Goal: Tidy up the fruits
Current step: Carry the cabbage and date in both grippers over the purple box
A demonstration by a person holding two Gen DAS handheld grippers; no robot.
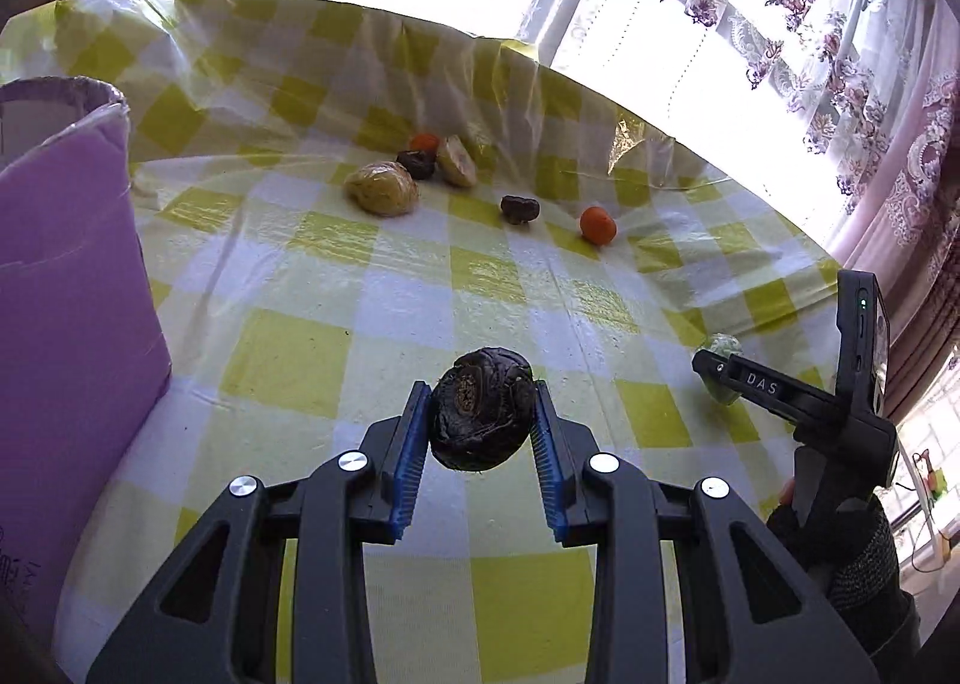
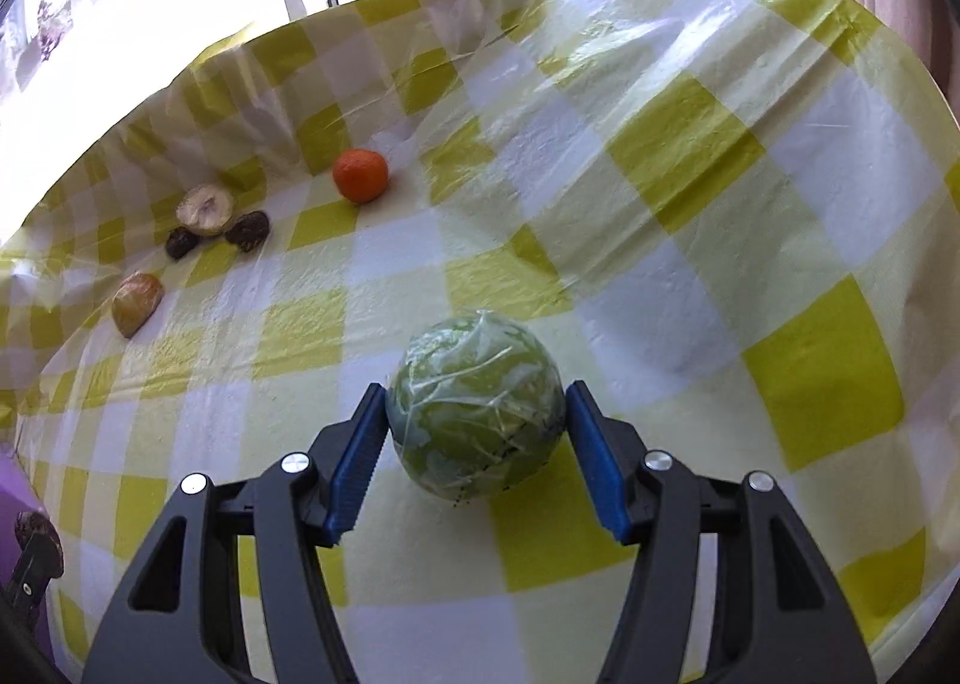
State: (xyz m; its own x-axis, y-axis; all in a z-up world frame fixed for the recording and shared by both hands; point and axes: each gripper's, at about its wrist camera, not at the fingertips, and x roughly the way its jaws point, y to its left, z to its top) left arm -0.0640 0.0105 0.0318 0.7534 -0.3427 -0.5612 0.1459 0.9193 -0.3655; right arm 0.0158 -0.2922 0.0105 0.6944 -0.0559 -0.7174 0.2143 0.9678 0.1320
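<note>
Left tongs (image 1: 482,414): clenched on a dark wrinkled fruit (image 1: 482,408), round, no clear long axis, pads touching both flanks. It seems held just above the bench (image 1: 288,360), though contact underneath cannot be told.

Purple box (image 1: 72,276): stands to the left of the left tongs, close by, open rim up. Judged to be the drop place for the fruits; if so, the coming move turns on a swing leftward and up over that rim. Left tongs are the nearer to it by far.

Right tongs (image 2: 477,423): spread wider, both blue pads against a green round fruit in clear film (image 2: 477,411), so grasping it. Fruit looks to sit low, on or just above the checked cloth; cannot tell which. The purple box shows only as a sliver at the far left edge of the right view, well apart.

Loose on the bench, far side: an orange mandarin (image 2: 360,175), two small dark fruits (image 2: 247,230) beside a pale cut fruit (image 2: 204,210), a yellowish wrapped fruit (image 2: 137,303).

Risk, as judgement: film is slick, grip may slip.
</note>
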